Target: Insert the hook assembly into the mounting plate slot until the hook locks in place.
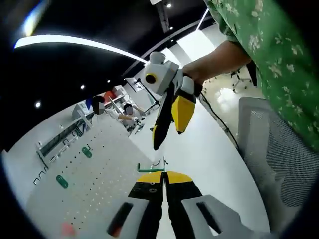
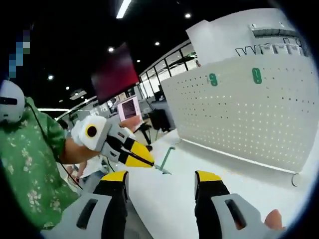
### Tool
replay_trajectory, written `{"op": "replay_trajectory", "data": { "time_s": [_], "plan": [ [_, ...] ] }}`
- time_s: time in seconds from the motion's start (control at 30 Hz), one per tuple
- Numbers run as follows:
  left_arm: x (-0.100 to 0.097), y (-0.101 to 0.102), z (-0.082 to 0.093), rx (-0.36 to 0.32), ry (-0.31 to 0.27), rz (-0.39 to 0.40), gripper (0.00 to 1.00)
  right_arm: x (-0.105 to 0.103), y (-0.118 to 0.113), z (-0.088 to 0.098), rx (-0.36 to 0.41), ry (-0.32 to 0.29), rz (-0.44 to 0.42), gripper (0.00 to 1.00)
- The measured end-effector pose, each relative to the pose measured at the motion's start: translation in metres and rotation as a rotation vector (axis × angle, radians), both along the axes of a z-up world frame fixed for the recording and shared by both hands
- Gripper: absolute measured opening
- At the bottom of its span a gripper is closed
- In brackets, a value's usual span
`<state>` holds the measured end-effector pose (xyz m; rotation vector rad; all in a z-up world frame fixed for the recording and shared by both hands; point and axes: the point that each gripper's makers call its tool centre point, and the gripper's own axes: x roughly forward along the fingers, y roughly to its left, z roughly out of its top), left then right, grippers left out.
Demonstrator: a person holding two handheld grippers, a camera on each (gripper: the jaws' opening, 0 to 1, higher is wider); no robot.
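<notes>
Grippers number 2, each with 2 yellow-tipped jaws. In the left gripper view, the left gripper [image 1: 163,175] has its jaws pressed together, pinching 1 green hook [image 1: 151,167] by its thin bar, which sticks out to the left just past the tips. The right gripper [image 1: 169,132] hangs above it, held by a hand [image 1: 199,78] coming from a green floral sleeve [image 1: 269,55], its jaws pointing down toward the hook without touching it.

From the right gripper view, the right gripper [image 2: 161,177] has its jaws spread wide with nothing between them. Beyond the gap sits the left gripper [image 2: 149,163], clamping the hook [image 2: 164,160], whose green bar slopes up and away over the white table [image 2: 199,164].

1 white pegboard [image 2: 249,114] stands upright on the table at the far side, well apart from the hook. 2 green tags [image 2: 256,75] hang on it near the top, side by side but apart. The same board [image 1: 94,184] appears in the left gripper view with both tags [image 1: 62,181] on it. 1 grey mesh chair [image 1: 279,149] stands beside the table.
</notes>
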<state>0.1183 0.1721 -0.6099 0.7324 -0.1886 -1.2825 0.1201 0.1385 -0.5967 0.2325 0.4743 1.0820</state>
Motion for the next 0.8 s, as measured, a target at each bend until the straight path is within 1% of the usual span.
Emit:
{"op": "replay_trajectory", "data": {
  "time_s": [0.07, 0.1, 0.13, 0.2, 0.27, 0.3, 0.4, 0.5, 0.67, 0.8],
  "plan": [
    [-0.003, -0.001, 0.003, -0.004, -0.003, -0.007, 0.01, 0.001, -0.001, 0.004, 0.038, 0.026, 0.001, 0.44],
    [-0.006, -0.001, 0.005, -0.006, -0.007, -0.014, 0.01, 0.002, -0.002, 0.007, 0.064, 0.048, 0.004, 0.42],
    [-0.007, -0.002, 0.007, -0.008, -0.007, -0.020, 0.01, 0.002, -0.002, 0.010, 0.096, 0.082, 0.011, 0.41],
    [-0.012, -0.003, 0.011, -0.014, -0.015, -0.032, 0.01, 0.003, -0.002, 0.014, 0.136, 0.112, 0.026, 0.37],
    [-0.015, -0.004, 0.013, -0.020, -0.015, -0.040, 0.01, 0.001, -0.001, 0.017, 0.159, 0.136, 0.044, 0.31],
    [-0.018, -0.006, 0.014, -0.021, -0.019, -0.045, 0.01, 0.001, 0.001, 0.018, 0.175, 0.159, 0.052, 0.29],
    [-0.024, -0.008, 0.016, -0.021, -0.026, -0.058, 0.01, 0.000, 0.004, 0.017, 0.187, 0.196, 0.079, 0.25],
    [-0.029, -0.010, 0.019, -0.024, -0.031, -0.070, 0.01, -0.001, 0.008, 0.014, 0.170, 0.213, 0.091, 0.24],
    [-0.037, -0.013, 0.022, -0.026, -0.042, -0.086, 0.01, -0.005, 0.012, 0.010, 0.182, 0.264, 0.118, 0.18],
    [-0.041, -0.015, 0.022, -0.029, -0.042, -0.097, 0.01, -0.007, 0.013, 0.012, 0.201, 0.276, 0.127, 0.14]
  ]
}}
